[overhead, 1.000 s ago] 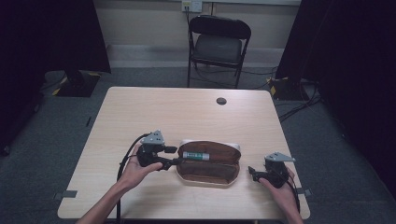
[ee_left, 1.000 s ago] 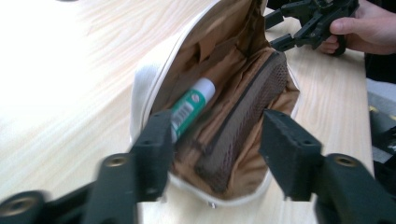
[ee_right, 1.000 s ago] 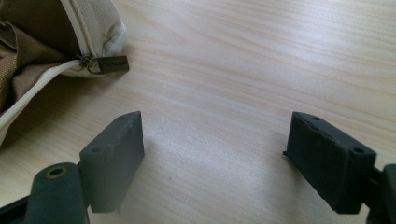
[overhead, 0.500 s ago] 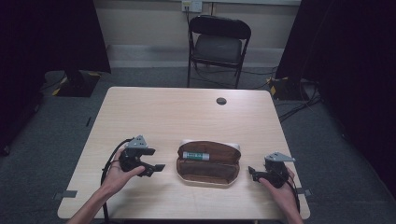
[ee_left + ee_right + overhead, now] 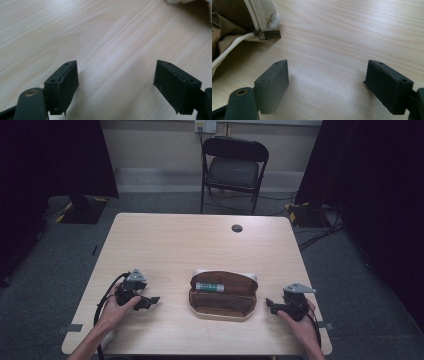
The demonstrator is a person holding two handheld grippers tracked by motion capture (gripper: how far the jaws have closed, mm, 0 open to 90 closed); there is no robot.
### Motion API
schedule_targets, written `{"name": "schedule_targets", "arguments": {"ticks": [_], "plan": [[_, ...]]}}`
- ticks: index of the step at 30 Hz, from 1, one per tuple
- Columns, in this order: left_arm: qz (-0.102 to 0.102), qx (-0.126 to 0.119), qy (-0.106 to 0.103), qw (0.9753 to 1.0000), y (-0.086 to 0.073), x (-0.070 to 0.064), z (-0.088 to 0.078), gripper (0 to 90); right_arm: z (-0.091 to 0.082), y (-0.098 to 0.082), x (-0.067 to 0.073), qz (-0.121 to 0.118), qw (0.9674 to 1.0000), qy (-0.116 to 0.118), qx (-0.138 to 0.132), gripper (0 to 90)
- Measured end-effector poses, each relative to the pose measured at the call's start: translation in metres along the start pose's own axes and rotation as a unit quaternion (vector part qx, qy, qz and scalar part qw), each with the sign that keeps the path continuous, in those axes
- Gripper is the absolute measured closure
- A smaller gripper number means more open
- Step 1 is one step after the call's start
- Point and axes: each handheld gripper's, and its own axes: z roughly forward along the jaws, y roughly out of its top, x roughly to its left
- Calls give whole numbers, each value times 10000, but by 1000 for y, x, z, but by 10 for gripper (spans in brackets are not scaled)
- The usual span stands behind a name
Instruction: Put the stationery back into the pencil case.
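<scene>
An open brown pencil case [image 5: 223, 301] with a pale lining lies at the front middle of the table. A white and green tube [image 5: 212, 286] rests inside it. My left gripper [image 5: 152, 301] is to the left of the case, apart from it and low over the wood. Its jaws have just been opening and nothing is between them. In the left gripper view, the left gripper [image 5: 116, 85] faces bare wood. My right gripper [image 5: 270, 305] is open to the right of the case. In the right gripper view, the right gripper [image 5: 327, 85] has the case's end [image 5: 227, 30] and zipper pull [image 5: 270, 34] at upper left.
A small black round cap [image 5: 237, 228] sits in the table [image 5: 200, 245] near its far edge. A black folding chair [image 5: 232, 167] stands behind the table. Cables lie on the floor at the far right.
My left gripper drew back leftward from the case and sank toward the table, its jaws now wider. The tube stays in the case. The right gripper has not moved.
</scene>
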Motion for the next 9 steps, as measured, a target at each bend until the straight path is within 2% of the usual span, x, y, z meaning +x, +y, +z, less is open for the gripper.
{"name": "schedule_targets", "arguments": {"ticks": [5,9], "plan": [[198,-222,222,9993,-7,-2,4,151,0,0,0,2,10000,0,3,179],[155,-332,262,9990,-8,0,8,67,0,0,0,2,10000,-7,-1,178]]}}
